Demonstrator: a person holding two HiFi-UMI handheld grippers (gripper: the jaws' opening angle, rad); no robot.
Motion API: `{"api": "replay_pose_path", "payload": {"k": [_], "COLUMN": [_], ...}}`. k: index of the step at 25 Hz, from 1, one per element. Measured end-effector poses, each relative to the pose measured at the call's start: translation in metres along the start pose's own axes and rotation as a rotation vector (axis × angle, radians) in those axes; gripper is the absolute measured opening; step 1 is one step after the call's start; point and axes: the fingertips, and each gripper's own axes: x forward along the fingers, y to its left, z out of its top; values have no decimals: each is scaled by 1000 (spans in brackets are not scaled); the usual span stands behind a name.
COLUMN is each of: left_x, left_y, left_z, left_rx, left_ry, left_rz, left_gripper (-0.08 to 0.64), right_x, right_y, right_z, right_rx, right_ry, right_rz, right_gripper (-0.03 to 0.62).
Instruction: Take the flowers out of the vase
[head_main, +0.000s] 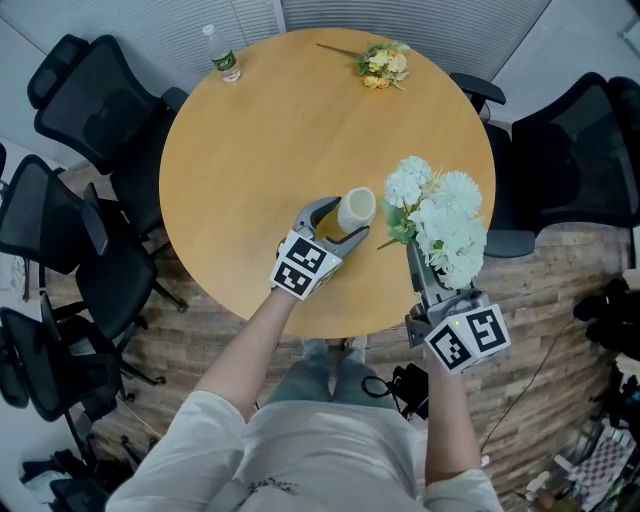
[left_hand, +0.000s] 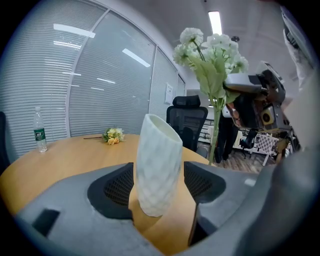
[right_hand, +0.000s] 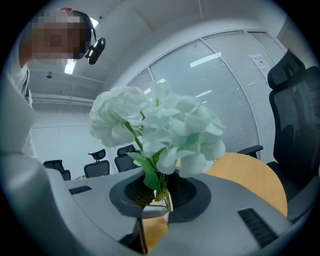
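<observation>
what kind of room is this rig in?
Most likely an office meeting room: a round wooden table ringed by black swivel office chairs, and a glass partition wall with blinds behind it. More of the same chairs show in the right gripper view.

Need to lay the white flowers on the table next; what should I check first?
1. White flowers clear of the vase: ok.
2. Stems pinched in the right gripper fingers: ok.
3. Vase steadied between the left gripper fingers: ok, though it leans.
4. Nothing sticking out of the vase: ok.
5. Bare table free near the yellow bouquet: ok.
</observation>
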Motion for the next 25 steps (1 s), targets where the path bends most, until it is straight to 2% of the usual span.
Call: {"api": "replay_pose_path", "payload": {"k": [4, 9, 14, 19, 25], "left_x": [-9, -28, -47, -68, -105], "left_y": [0, -1, -14, -26, -42], "left_z": [7, 24, 39, 52, 57], "left_rx": [4, -27, -11, -59, -83], "left_ry": [-14, -53, -68, -99, -124], "left_rz": [9, 29, 25, 25, 41], "left_gripper": [310, 310, 300, 253, 141], "right_x": [-1, -2, -8, -16, -29], "right_y": [1, 4, 8, 17, 35], "right_z": [-5, -5, -10, -11, -17], "right_rx": [-1, -2, -2, -9, -22], "right_ry": [10, 12, 20, 31, 46], "right_rz": [1, 12, 18, 33, 52], "right_gripper": [63, 63, 64, 64, 64]}}
